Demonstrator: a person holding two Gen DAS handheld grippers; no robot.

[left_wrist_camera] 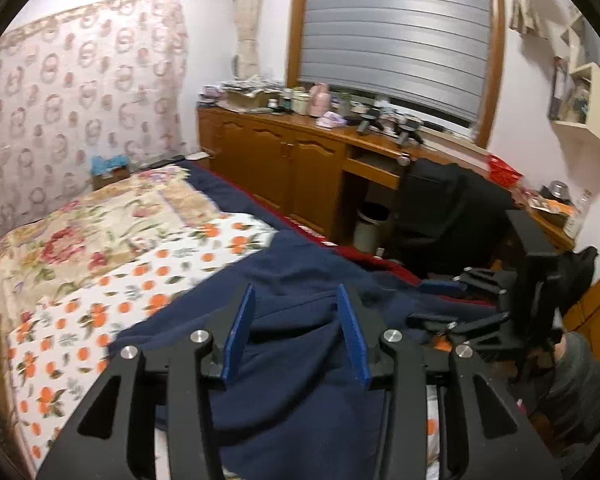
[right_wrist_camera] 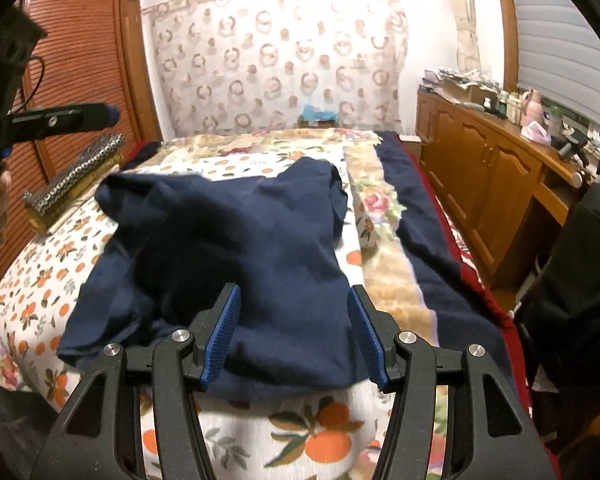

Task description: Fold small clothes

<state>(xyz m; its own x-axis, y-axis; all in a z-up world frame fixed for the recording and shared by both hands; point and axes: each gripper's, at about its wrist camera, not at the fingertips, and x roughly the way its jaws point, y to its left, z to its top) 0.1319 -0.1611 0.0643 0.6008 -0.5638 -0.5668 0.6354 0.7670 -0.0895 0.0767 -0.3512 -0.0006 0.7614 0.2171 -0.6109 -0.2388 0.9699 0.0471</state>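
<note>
Folding barely begun — navy garment (right_wrist_camera: 236, 248) lies rumpled on the bed (right_wrist_camera: 32, 280); left tool (left_wrist_camera: 296, 336) and right tool (right_wrist_camera: 294, 336) both open, holding nothing.

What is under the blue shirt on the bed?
The blue shirt lies crumpled on a white sheet with oranges printed on it, which shows all around it. Whatever lies right beneath the shirt is covered, so that cannot be seen.

Both cameras ride low and close above the bed (right_wrist_camera: 40, 280), angled down. The left wrist view faces the far right cabinet (left_wrist_camera: 284, 168); the right wrist view faces the far curtain (right_wrist_camera: 280, 60). Both share the navy garment (right_wrist_camera: 236, 248).
</note>
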